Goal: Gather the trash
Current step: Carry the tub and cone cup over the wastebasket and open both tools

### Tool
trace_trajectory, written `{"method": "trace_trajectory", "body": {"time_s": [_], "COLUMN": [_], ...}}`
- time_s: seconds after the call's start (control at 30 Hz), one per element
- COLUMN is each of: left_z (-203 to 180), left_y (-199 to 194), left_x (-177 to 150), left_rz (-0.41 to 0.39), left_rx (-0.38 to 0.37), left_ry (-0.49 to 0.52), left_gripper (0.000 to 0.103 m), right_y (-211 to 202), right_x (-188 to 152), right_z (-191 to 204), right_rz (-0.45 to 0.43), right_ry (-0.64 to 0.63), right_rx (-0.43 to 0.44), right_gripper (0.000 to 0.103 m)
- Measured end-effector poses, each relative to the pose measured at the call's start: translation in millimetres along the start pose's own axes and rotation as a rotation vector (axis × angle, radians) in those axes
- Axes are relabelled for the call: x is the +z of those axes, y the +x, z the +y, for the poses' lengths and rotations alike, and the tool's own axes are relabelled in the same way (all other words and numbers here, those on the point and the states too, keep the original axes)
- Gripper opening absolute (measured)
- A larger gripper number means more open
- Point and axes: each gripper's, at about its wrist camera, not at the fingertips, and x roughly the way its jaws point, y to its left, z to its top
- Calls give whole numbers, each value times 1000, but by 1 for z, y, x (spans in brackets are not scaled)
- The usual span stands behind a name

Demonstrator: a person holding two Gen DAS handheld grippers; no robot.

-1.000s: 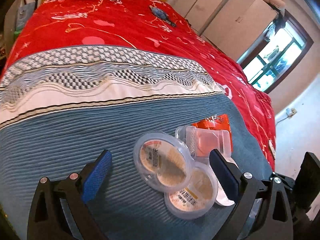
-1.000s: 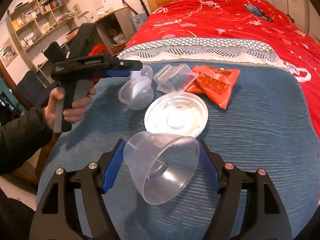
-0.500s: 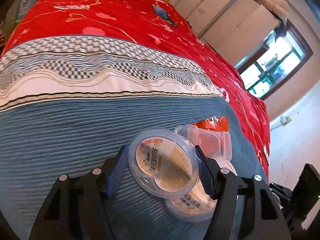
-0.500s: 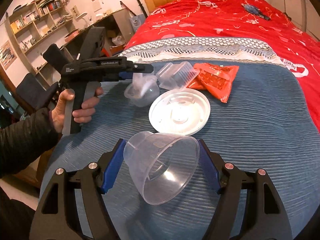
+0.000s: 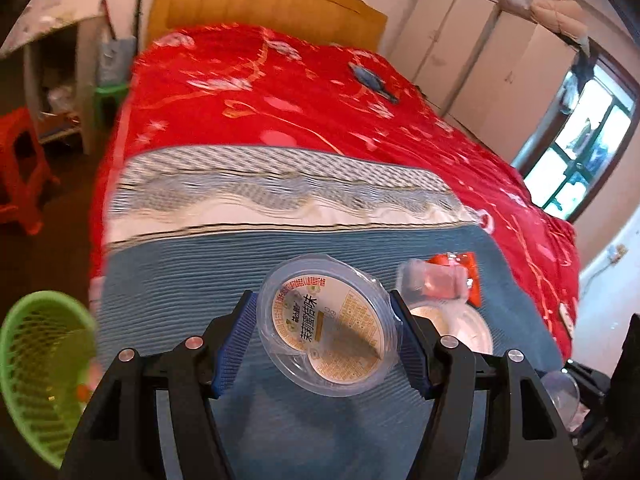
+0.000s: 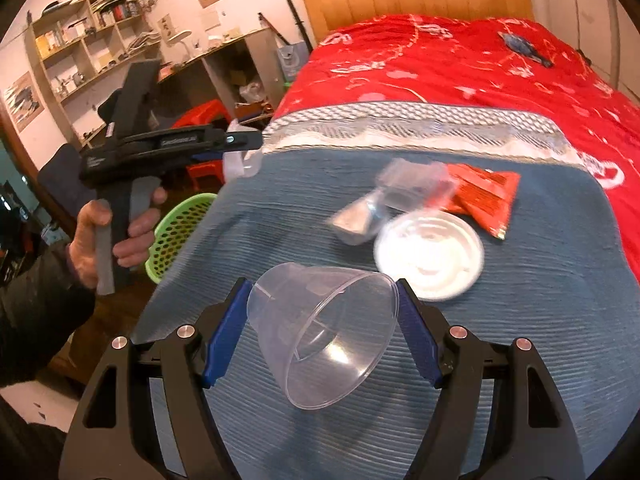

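Claws tilt downward: left claw [image 5: 324, 326] clamps labelled tubs [image 5: 326, 322], right claw [image 6: 322, 330] seemingly grips clear cup [image 6: 324, 332].

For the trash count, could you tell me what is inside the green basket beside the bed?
The green basket shows only blurred specks of colour through its mesh; its contents cannot be made out, and in the right wrist view the hand covers part of it.
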Motion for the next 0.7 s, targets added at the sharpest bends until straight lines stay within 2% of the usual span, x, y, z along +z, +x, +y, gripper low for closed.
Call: {"method": "trace_trajectory", "body": {"time_s": [0.17,0.4,0.7], "left_z": [34,94,169], "left_y": [-46,-98,-124], "left_x": [-15,-44,-78], "left_rz": [-45,-78,-63], "left_rx": [107,239,369], "left_ry": [-32,-130,-259], "left_gripper": [63,63,63], "right_y": [11,33,60], "right_x": [9,21,32], "right_z": [28,65,104], "right_rz": [-4,17,51], "right_ry": [-18,-52,-105], "right_rx": [21,64,99], "right_gripper": [71,71,71]}}
